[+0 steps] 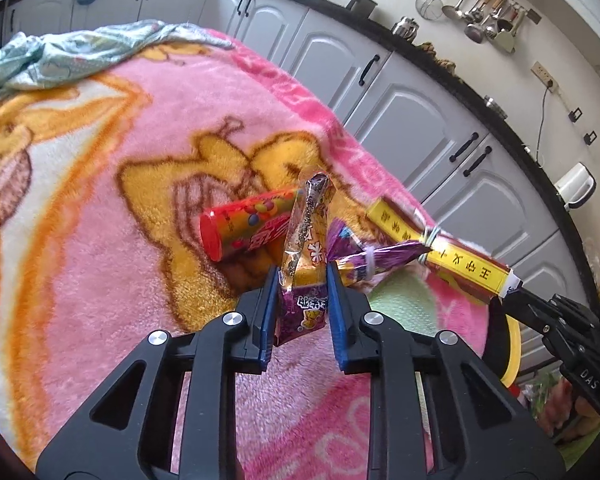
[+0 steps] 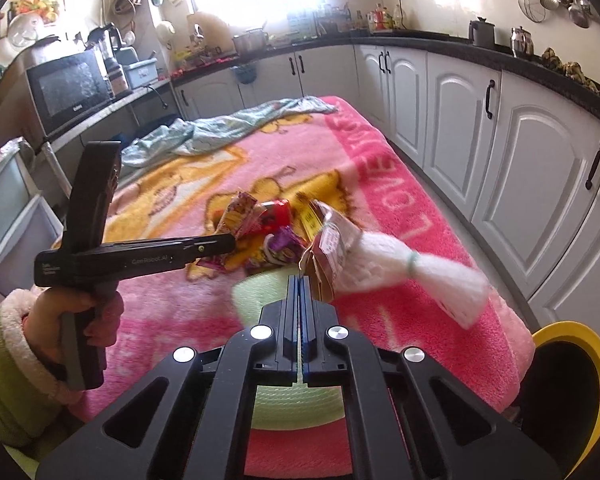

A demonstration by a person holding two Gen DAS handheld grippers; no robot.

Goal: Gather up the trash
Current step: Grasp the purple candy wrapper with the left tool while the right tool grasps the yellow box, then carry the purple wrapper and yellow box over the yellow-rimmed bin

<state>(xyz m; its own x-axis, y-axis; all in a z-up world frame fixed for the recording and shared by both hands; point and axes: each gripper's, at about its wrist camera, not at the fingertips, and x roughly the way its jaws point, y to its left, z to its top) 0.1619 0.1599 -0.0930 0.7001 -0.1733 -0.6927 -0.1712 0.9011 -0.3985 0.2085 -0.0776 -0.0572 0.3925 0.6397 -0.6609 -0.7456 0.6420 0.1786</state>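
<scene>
left hand-held gripper point(image 1: 302, 276): you had it clenched on the purple-and-gold snack wrapper point(image 1: 300, 248), pads pressing both sides, wrapper upright off the pink blanket point(image 1: 100, 240).
right hand-held gripper point(image 2: 300, 280): jaws fully together, pinching the edge of a tied clear bag point(image 2: 384, 264) that hung off to the right, clear of the blanket.
yellow-rimmed bin point(image 2: 592, 360): sat at the blanket's near right corner, just beside your right side.
remaining trash: red candy tube point(image 1: 246, 226) and yellow box point(image 1: 440, 248) lay farther out on the blanket.
step: both pieces were picked up, neither dropped yet.
next: likely needed you to carry each over the bin's mouth before releasing.
</scene>
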